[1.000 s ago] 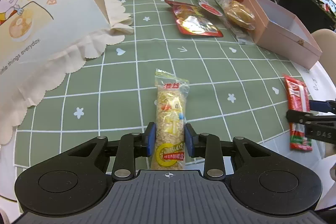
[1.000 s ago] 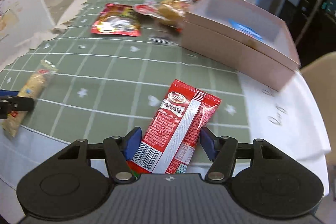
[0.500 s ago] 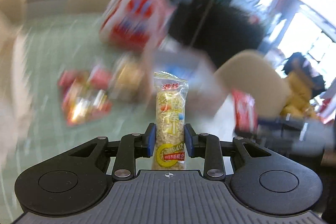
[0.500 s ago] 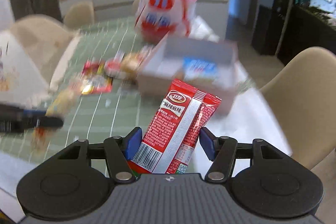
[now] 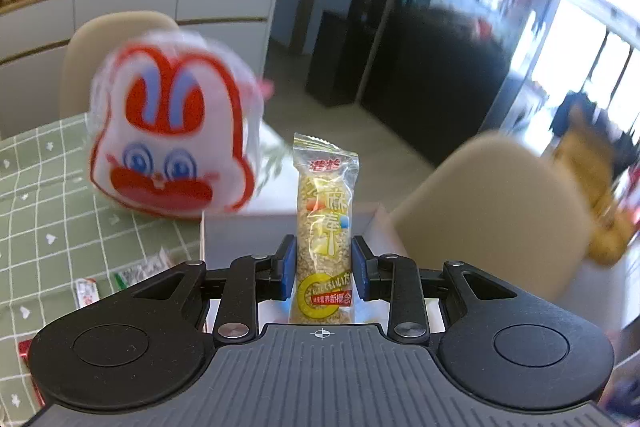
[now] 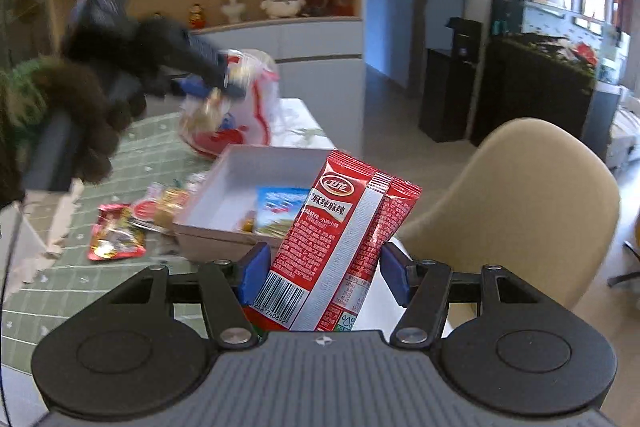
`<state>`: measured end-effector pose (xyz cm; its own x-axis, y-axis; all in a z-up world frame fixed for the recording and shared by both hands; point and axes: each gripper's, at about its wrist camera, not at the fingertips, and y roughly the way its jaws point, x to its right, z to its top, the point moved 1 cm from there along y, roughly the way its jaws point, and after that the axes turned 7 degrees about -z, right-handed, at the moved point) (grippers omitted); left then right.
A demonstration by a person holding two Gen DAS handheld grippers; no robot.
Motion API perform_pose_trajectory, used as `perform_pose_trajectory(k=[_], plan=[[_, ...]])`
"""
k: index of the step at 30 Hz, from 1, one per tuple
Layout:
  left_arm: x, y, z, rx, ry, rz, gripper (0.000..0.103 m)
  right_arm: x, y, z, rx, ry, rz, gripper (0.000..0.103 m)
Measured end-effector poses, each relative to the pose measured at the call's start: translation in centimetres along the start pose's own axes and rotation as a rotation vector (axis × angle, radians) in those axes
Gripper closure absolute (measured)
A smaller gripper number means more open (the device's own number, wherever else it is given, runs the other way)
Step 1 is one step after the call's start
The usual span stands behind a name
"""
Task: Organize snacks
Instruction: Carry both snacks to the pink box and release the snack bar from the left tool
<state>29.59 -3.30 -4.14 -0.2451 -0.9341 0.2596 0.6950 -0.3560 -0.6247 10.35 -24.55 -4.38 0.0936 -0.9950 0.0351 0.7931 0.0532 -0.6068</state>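
1. The left gripper (image 5: 323, 267) is clamped on a clear-wrapped rice-crisp bar (image 5: 325, 223). The bar stands upright between the blue pads, its long axis pointing straight away from the gripper, its crimped top end farthest out.

2. The right gripper (image 6: 323, 273) is clamped on a red spicy-snack packet (image 6: 340, 247). The packet also points away from the gripper and leans slightly to the right, its barcode end nearest the camera.

3. An open pale box (image 6: 218, 231) sits at the table's right edge, on a green checked tablecloth (image 6: 80, 291). A blue packet (image 6: 282, 211) already lies inside it.

4. In the right wrist view, the box lies just ahead of the red packet and slightly to its left. In the left wrist view, part of the box's pale wall (image 5: 248, 235) shows directly behind the held bar.

5. The person's dark-gloved hand (image 6: 86, 111) carries the left gripper high at far left, above the table. The right gripper looks nearer the box opening, though blur makes this uncertain.

6. A rabbit-faced snack bag (image 5: 172, 139) stands just beyond the box. More loose packets (image 6: 116, 237) lie on the cloth to the box's left.

7. Judging by this layout, both snacks are bound for the box, each lowered in lengthwise.
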Motion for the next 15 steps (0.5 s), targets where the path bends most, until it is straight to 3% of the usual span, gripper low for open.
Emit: perform_pose_trajectory(k=[2,5,7,13,15], plan=[[-0.4,2.3,-1.8,-0.038,0.027,-0.004,0.070,0.9,0.4,-0.4,-0.021,0.019,-0.022,0.042],[-2.7,5.3,-3.7,-0.174,-0.055,-0.022,0.069,1.5,0.9,-0.8,-0.042,0.028,-0.045,0.042],[-3.4,6.2,-4.7,-0.215,-0.062,-0.021,0.069,1.5,1.4,-0.9,-0.053,0.028,-0.052,0.042],[-3.4,6.4,-6.1,-0.228,0.026,-0.009,0.068,0.2,2.5,-1.1,-0.077,-0.004,-0.039,0.042],[-3.3,5.4,-6.0,-0.177,0.013,0.032,0.068,-0.3,2.7,-1.1,-0.079,-0.021,-0.033,0.042]])
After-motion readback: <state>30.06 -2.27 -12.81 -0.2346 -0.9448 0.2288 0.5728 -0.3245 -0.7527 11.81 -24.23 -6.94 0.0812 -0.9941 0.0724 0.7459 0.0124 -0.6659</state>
